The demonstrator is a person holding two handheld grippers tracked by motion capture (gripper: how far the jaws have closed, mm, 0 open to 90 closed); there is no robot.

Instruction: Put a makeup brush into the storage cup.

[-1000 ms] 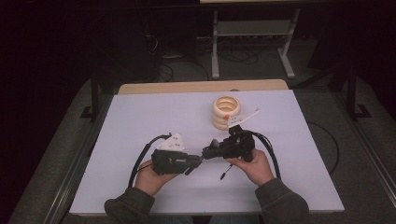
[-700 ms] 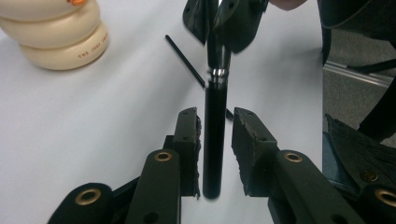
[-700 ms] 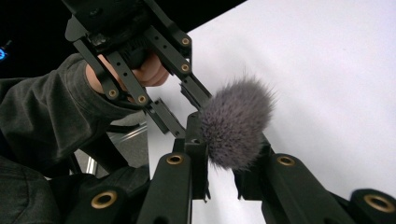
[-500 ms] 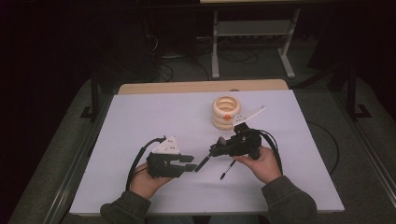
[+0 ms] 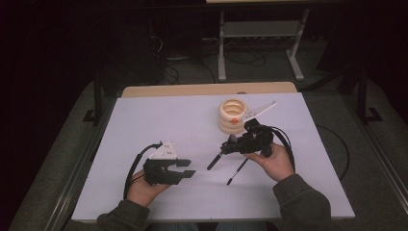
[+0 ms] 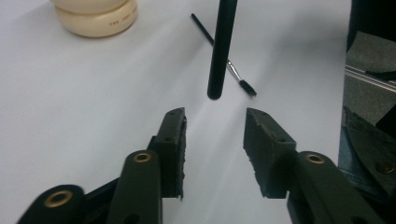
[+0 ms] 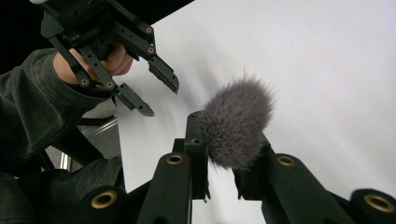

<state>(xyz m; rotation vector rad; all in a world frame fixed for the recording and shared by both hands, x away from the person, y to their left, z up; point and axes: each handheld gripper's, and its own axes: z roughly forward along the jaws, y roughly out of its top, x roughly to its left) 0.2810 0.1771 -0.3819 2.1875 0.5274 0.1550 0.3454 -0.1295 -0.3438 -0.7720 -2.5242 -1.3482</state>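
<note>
The right gripper (image 7: pixel 219 154) has its jaws clenched on a fluffy brush (image 7: pixel 236 123), handle toward the left gripper (image 6: pixel 215 140), whose jaws stand released just before the handle tip. For a good handover, I would close on the handle squarely. The left gripper view also shows a thin brush (image 6: pixel 224 58) lying on the bench (image 6: pixel 70 93).

brush head (image 7: pixel 238 123): soft grey fluff | table (image 5: pixel 159 120): matt white
</note>
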